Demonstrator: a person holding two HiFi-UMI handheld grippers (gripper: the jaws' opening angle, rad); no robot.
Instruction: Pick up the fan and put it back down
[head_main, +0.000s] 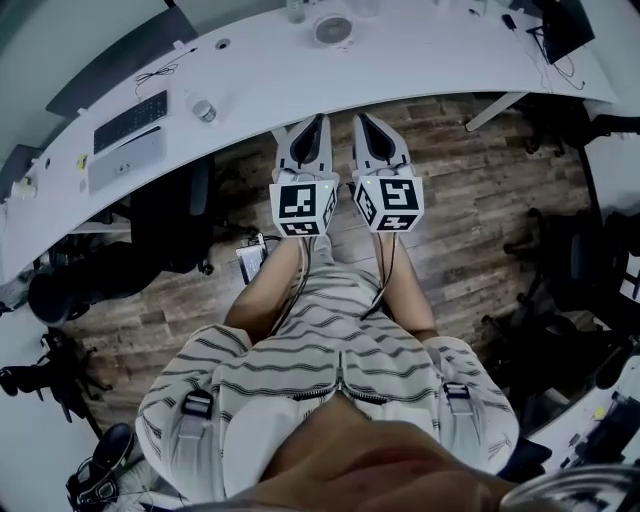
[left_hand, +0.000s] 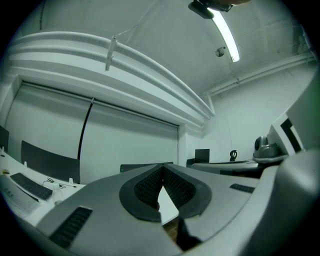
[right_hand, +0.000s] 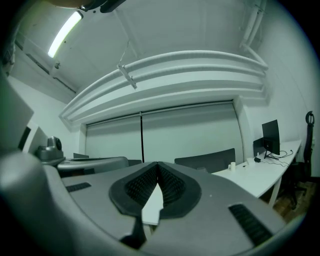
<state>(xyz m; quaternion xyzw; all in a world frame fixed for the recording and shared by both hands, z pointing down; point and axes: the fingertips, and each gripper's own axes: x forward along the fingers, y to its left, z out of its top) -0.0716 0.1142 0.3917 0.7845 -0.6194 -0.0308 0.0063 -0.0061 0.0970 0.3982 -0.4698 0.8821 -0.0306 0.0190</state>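
Note:
The fan, small, round and white, stands on the long curved white desk near its far side, straight ahead of me in the head view. My left gripper and right gripper are held side by side over the wooden floor, short of the desk's near edge and pointing at it. In the left gripper view, the left gripper has its ribbed pads meeting at the tip with nothing between them. The right gripper looks the same in its own view. Neither gripper view shows the fan.
A keyboard, a grey flat device and a small can lie on the desk's left part. A monitor with cables stands at its right end. Black office chairs flank me.

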